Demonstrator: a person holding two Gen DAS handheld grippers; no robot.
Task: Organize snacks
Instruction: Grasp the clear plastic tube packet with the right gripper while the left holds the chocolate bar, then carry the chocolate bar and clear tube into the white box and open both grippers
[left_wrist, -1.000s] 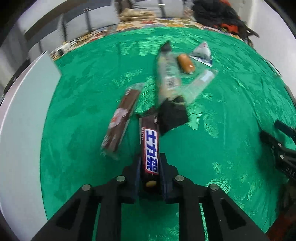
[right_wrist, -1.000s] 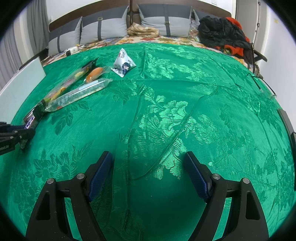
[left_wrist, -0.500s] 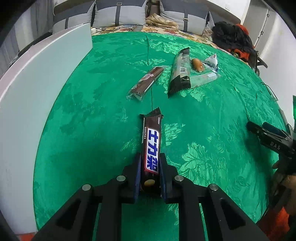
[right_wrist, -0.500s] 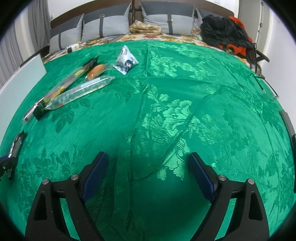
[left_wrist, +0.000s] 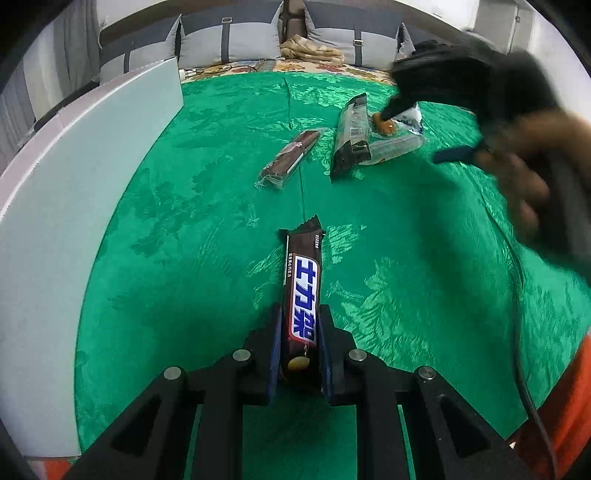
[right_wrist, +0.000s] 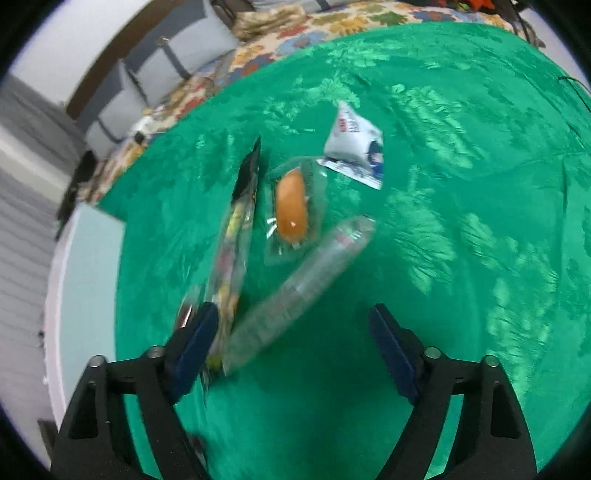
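Green brocade cloth (left_wrist: 406, 280) spread wide over the bed, patterned cover and grey cushions (left_wrist: 236, 33) at the far end, pale flat board (left_wrist: 74, 192) along the left edge. Out on the cloth, a loose cluster of snacks: long dark packet (left_wrist: 351, 136) lying beside a brown wrapped bar (left_wrist: 290, 157), with a clear tube-shaped packet (right_wrist: 295, 288) angled across, a small orange bun in clear wrap (right_wrist: 291, 210) just beyond it, and a white pouch (right_wrist: 354, 147) at the far side, all near one another. Closer in, left claw (left_wrist: 299, 354) clamped tight on the near end of a brown chocolate bar (left_wrist: 303, 291) with blue-and-white lettering, far end of the bar pointing toward the cluster, above the cloth. Over the cluster, right claw (right_wrist: 295, 332) blurred, jaws closing yet wide, the near end of the clear tube-shaped packet between them, pads not pressing on it. Hand on that claw seen only as a smear at the right of the left-wrist view.
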